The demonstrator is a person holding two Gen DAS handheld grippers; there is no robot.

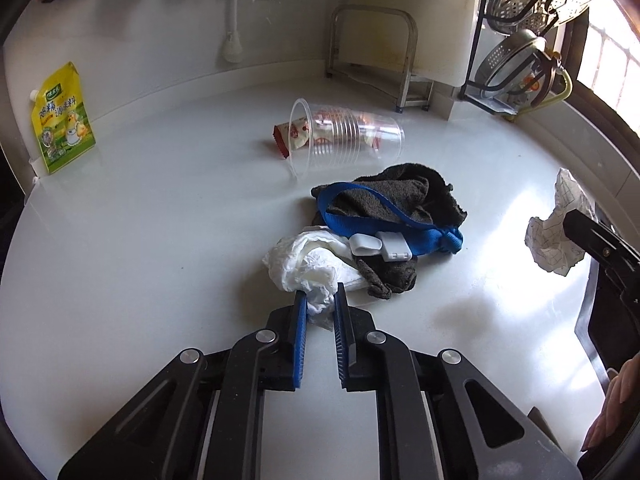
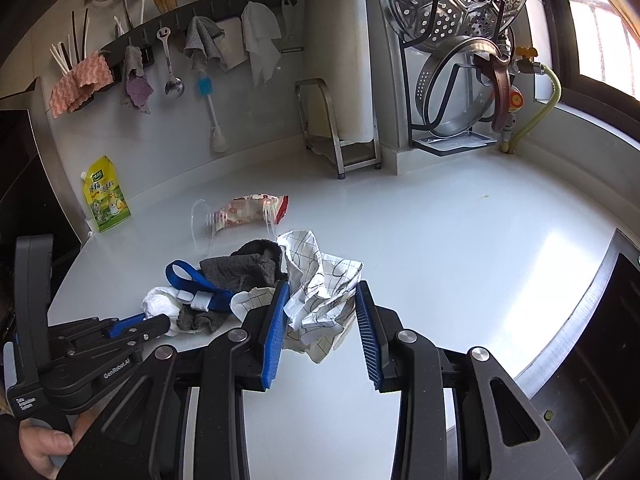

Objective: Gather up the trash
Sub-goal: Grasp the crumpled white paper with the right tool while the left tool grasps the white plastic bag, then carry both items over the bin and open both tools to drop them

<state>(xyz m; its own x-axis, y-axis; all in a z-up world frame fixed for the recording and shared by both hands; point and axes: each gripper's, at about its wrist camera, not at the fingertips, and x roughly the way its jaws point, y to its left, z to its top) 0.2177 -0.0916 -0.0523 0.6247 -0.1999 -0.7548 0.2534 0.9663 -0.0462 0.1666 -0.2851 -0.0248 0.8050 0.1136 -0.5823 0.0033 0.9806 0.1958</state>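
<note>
Through my left camera, my left tongs (image 1: 320, 304) are closed on the near edge of a crumpled white tissue (image 1: 308, 264) that lies on the pale counter (image 1: 160, 208), pinched between the blue pads but not yet lifted, as far as I can tell. Just behind it sits a dark grey rag (image 1: 404, 196) with a blue strap (image 1: 400, 228) and its white clips tangled over it, and further back a clear plastic cup (image 1: 344, 136) lies on its side with a snack wrapper (image 1: 292, 136) touching it (whether the wrapper is partly inside, I cannot say). Off to the right edge I see the squared paper (image 1: 556, 224) against my other tongs. Through my right camera, my right tongs (image 2: 320, 320) grip that crumpled squared paper (image 2: 320, 300), the wad sitting between the pads and held near the counter. The cup (image 2: 208, 220) and wrapper (image 2: 248, 208) lie untouched behind the rag (image 2: 244, 268). I judge the job is early: two pieces are in hand, none visibly binned, no bin is in sight, and the cup and wrapper remain.
</note>
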